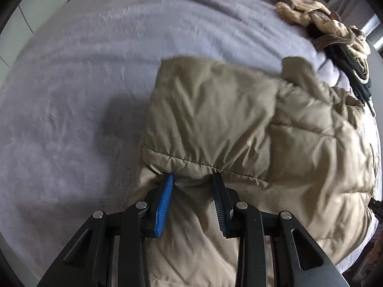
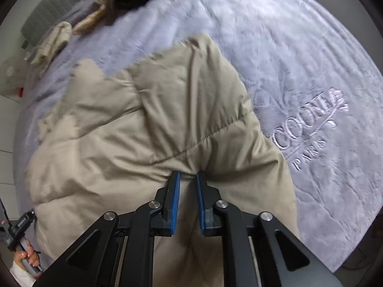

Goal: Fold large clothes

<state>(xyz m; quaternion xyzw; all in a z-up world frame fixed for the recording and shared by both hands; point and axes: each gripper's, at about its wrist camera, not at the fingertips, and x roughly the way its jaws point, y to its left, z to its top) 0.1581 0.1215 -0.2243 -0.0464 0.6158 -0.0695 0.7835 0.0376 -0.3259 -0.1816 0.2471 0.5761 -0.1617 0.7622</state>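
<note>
A lavender plush blanket (image 1: 83, 76) covers the bed and fills the ground around both pairs of fingers; in the right wrist view embroidered lettering (image 2: 308, 129) lies on it to the right of the fingers. On the blanket lies a beige puffer jacket (image 1: 227, 110), spreading ahead of and beneath both grippers, with a stitched quilting seam running just past the fingertips in each view. Far beyond the fingers, at the blanket's edge, sits a heap of tan and black clothes (image 1: 335, 35). The left gripper (image 1: 192, 179) stands at a narrow gap, a gathered ridge of jacket fabric pinched between its tips. The right gripper (image 2: 188, 175) is nearly closed, its blue pads (image 2: 176, 203) squeezing a fold of the jacket. Low left of the right gripper's fingers, a hand (image 2: 27, 257) grips a handle.
</note>
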